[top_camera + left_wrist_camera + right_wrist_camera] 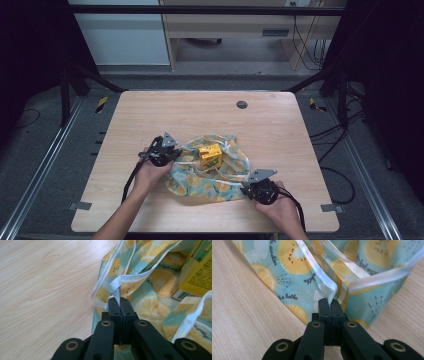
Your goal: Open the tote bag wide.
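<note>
Fruit-print cloth (210, 175) pinched at opposite edges by both grippers' jaws.

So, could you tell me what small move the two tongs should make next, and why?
Probably lift both edges together: the left tongs and right tongs are each shut on the fruit-print cloth's white hem, and the yellow carton sits in its middle.

The fruit-print cloth (294, 277) reads "a bathe" and "sunshine"; the yellow carton (200, 272) bears a barcode.
</note>
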Demonstrator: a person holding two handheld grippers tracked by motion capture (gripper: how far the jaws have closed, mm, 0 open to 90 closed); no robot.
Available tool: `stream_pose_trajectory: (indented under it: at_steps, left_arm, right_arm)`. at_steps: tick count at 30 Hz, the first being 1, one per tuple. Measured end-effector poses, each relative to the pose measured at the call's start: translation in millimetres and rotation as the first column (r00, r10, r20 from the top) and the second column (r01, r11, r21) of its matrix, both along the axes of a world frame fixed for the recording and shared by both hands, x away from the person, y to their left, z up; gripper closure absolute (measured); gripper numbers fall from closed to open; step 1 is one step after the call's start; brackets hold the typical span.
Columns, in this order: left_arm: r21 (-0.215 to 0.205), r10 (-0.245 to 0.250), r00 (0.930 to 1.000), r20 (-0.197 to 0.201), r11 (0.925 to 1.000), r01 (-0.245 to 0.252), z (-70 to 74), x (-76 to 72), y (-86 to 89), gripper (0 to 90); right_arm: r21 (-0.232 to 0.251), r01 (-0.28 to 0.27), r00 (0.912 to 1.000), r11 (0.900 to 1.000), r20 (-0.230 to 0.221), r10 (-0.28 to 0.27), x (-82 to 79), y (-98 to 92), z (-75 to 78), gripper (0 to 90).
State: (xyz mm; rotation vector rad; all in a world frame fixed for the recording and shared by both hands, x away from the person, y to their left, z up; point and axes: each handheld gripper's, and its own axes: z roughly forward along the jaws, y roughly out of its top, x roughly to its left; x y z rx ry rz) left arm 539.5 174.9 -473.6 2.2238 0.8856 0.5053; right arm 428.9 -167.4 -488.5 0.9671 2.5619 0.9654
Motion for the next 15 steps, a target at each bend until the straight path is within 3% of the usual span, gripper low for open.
stream_pose_trajectory:
  at_steps: [15]
  left_arm:
    - [0.003, 0.017, 0.9998, -0.013, 0.9998, -0.017, -5.6, 4.9, 4.9, 90.0]
  right_arm:
    - [-0.002, 0.024, 0.9994, 1.0, -0.025, -0.025, -3.2, -8.0, -1.7, 90.0]
